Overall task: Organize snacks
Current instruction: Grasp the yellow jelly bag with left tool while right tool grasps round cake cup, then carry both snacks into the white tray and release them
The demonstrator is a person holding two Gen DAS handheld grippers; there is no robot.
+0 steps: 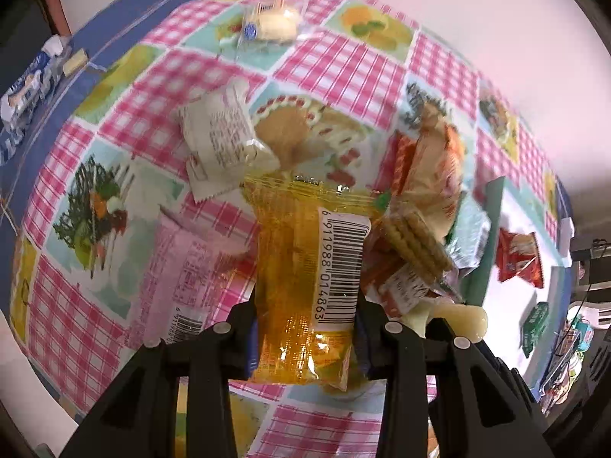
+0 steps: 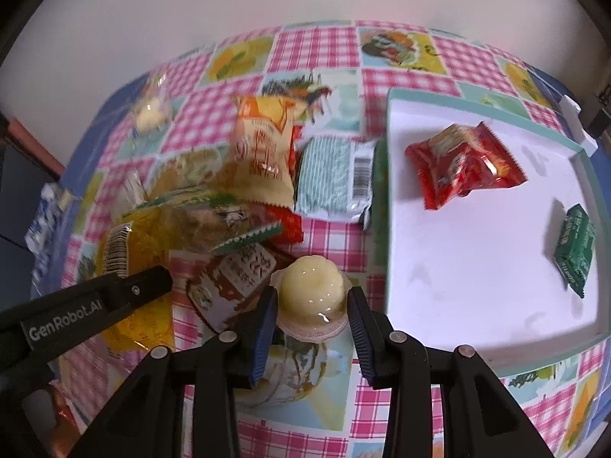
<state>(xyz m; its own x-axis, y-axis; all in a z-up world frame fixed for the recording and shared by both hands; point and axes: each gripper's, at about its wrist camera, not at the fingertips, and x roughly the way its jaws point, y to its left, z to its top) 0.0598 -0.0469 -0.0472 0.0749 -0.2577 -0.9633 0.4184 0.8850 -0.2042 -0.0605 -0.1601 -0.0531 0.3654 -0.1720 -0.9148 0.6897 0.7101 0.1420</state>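
1. The yellow snack packet (image 1: 305, 286) is being pinched by the left gripper (image 1: 305, 328), fingers clenched across its lower half, right above the snack pile on the table (image 1: 76, 324).
2. The pale jelly cup (image 2: 311, 294) is being gripped at the sides by the right gripper (image 2: 311, 309), just beside the white tray (image 2: 477, 267) at 3 o'clock.
3. Both should probably be lifted clear before being swung over, so neighbouring wrappers aren't being dragged along.
4. The packet's long axis is running 12 to 6 in the left wrist view, barcode side up. The cup is being held with its dome pointing toward 12.
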